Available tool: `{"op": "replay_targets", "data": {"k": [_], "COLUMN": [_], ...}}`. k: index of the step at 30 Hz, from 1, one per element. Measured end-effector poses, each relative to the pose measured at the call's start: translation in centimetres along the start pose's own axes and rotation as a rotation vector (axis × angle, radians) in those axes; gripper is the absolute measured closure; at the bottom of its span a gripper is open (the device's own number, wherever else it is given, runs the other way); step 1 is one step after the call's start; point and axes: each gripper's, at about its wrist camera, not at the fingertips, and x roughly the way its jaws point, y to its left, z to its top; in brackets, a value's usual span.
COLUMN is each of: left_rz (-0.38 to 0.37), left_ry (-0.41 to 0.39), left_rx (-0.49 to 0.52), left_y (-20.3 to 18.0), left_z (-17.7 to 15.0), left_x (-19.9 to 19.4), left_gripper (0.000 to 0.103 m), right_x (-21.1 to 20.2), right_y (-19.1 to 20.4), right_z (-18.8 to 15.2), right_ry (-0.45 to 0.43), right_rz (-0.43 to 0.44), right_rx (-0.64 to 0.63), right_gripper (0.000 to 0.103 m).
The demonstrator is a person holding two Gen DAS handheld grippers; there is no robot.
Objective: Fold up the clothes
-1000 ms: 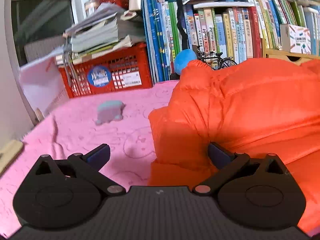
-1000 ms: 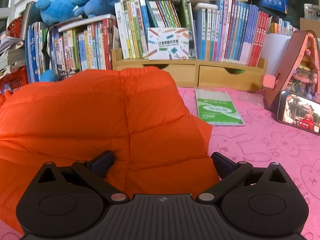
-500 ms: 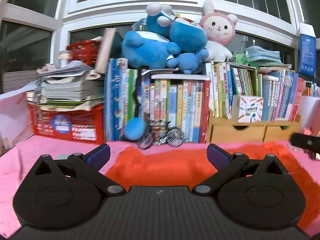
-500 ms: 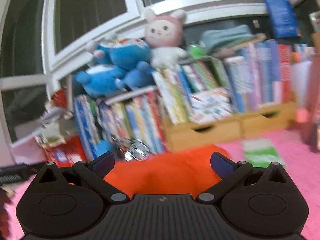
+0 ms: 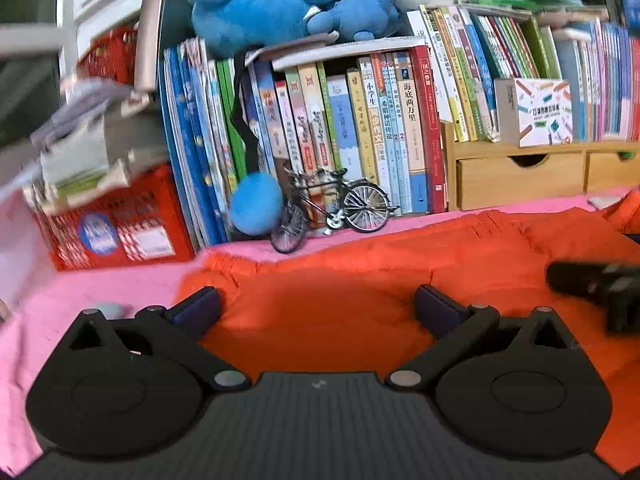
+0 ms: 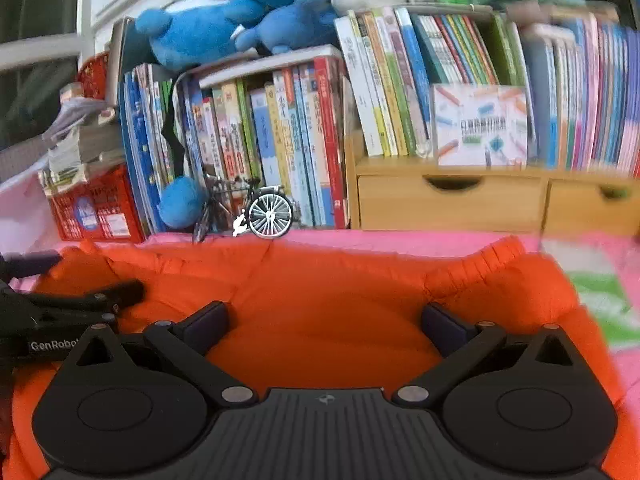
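Across the pink cloth-covered counter (image 5: pixel 100 284) lies an orange puffer jacket (image 5: pixel 340 288), spread flat and filling the near foreground in both wrist views. Its ruffled far edge stops just short of the books at the back. The left claw (image 5: pixel 316 306) hangs over the jacket's left part with both fingers spread wide and nothing between them. The right claw (image 6: pixel 324 320) is likewise wide apart and empty above the jacket's right part; each claw shows at the edge of the other's view, so the two sit side by side over the garment.

Just behind the jacket's far edge stands a small model bicycle (image 5: pixel 332 208), with a blue plush ball (image 5: pixel 256 202) beside it on the left. A row of upright books (image 5: pixel 352 136) rises behind them, topped by blue plush toys (image 5: pixel 280 4). To the left is a red plastic crate (image 5: pixel 112 228) with stacks of papers on it. To the right sits a wooden drawer unit (image 6: pixel 452 196) carrying more books and a small patterned box (image 6: pixel 480 124). A green-and-white packet (image 6: pixel 600 292) lies on the pink cloth just beside the jacket's right edge. White window frames show at the upper left.
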Motion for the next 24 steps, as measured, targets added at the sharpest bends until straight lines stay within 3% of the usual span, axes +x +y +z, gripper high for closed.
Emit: {"op": "replay_targets", "data": {"k": [4, 15, 21, 24], "left_rz": [-0.001, -0.051, -0.081, -0.087], "left_ry": [0.027, 0.088, 0.099, 0.1], "left_rx": [0.0, -0.051, -0.074, -0.08], "left_y": [-0.3, 0.5, 1.0, 1.0], "left_z": [-0.5, -0.6, -0.8, -0.9], "left_x": [0.8, 1.9, 2.2, 2.3], "left_gripper": [0.0, 0.0, 0.0, 0.0], "right_x": [-0.1, 1.3, 1.3, 1.3], "right_y": [0.5, 2.0, 3.0, 2.5], "right_z": [-0.9, -1.2, -1.6, -1.5], "right_ry": [-0.028, 0.009, 0.012, 0.02], "right_rz": [-0.018, -0.107, -0.181, -0.159], "right_rx": [-0.021, -0.112, -0.288, -0.258], "right_gripper": [0.0, 0.0, 0.0, 0.0]}}
